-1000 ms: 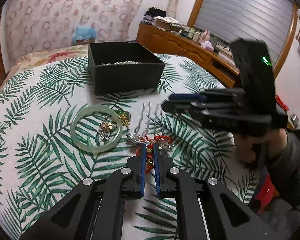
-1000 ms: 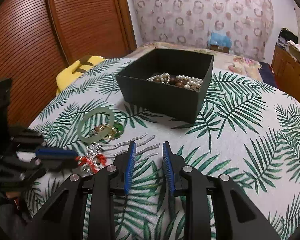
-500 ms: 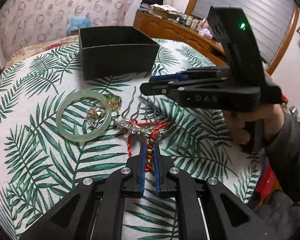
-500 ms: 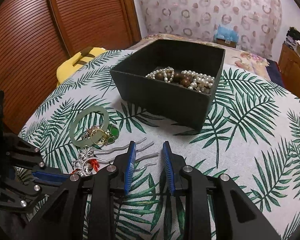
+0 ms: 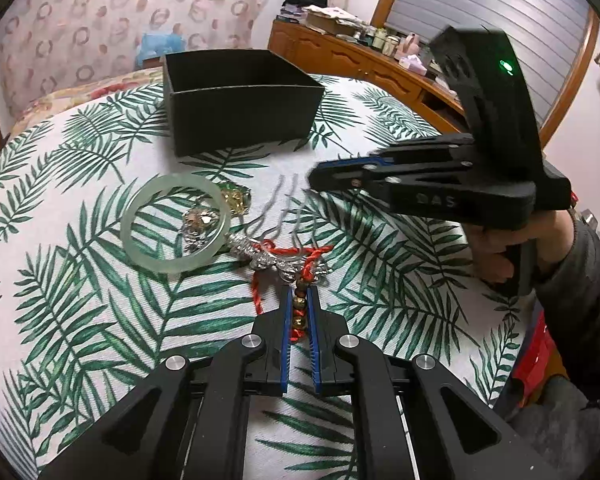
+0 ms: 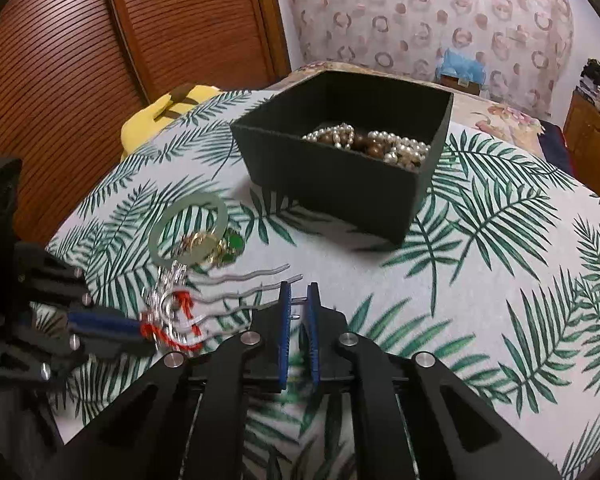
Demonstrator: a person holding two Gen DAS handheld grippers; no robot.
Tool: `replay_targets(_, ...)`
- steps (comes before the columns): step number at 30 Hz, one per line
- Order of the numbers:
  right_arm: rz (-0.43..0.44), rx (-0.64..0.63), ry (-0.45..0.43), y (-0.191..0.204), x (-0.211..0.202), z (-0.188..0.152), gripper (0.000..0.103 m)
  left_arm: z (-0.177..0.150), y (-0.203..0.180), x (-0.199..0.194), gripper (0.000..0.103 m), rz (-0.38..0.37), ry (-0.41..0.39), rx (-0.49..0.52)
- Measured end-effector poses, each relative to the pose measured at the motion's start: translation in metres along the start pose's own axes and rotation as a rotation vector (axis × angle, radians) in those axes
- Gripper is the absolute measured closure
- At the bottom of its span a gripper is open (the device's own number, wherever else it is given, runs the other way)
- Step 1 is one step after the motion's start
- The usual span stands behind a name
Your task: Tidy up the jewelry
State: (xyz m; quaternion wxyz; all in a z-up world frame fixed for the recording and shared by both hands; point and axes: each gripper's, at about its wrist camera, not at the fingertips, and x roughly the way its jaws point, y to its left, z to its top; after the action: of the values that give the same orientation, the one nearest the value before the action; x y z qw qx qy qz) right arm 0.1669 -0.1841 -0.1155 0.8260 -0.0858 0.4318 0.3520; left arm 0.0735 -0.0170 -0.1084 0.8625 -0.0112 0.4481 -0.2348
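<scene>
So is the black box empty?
No, the black box already holds pearl and brown beads, plain in the right wrist view.

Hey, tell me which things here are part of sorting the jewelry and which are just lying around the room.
Part of the job:
- black box holding pearls
- green bangle
- red cord bracelet, in the left hand-held gripper
- silver hair comb, a prong in the right hand-held gripper

Just lying about:
- yellow cushion
- dresser clutter

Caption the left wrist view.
Left hand-held gripper shut on red beaded cord, beside jade bangle and black box.
</scene>
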Motion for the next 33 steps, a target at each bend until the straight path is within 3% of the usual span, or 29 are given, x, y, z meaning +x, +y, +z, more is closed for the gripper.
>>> replay_targets(1,-0.001,-0.011,0.008,0.001,-0.002,-0.004,0.102,-0.002,0.001,-0.002,0.096,0.006,-0.001,0.001)
replay_targets(7,0.017,-0.045,0.025,0.010,-0.017,-0.021,0.102,-0.006,0.005,-0.008,0.096,0.021,-0.007,-0.004)
replay_targets(15,0.051,-0.054,-0.047,0.030,-0.025,-0.005,0.099,-0.009,0.001,-0.012,0.096,0.006,-0.018,0.002)
replay_targets(19,0.090,-0.084,-0.040,0.051,-0.016,0.004,0.080,-0.011,0.004,-0.013,0.096,0.004,-0.030,-0.027)
replay_targets(33,0.116,-0.112,0.042,0.082,0.011,0.016,0.073,-0.021,0.009,-0.022,0.096,-0.011,-0.065,-0.060)
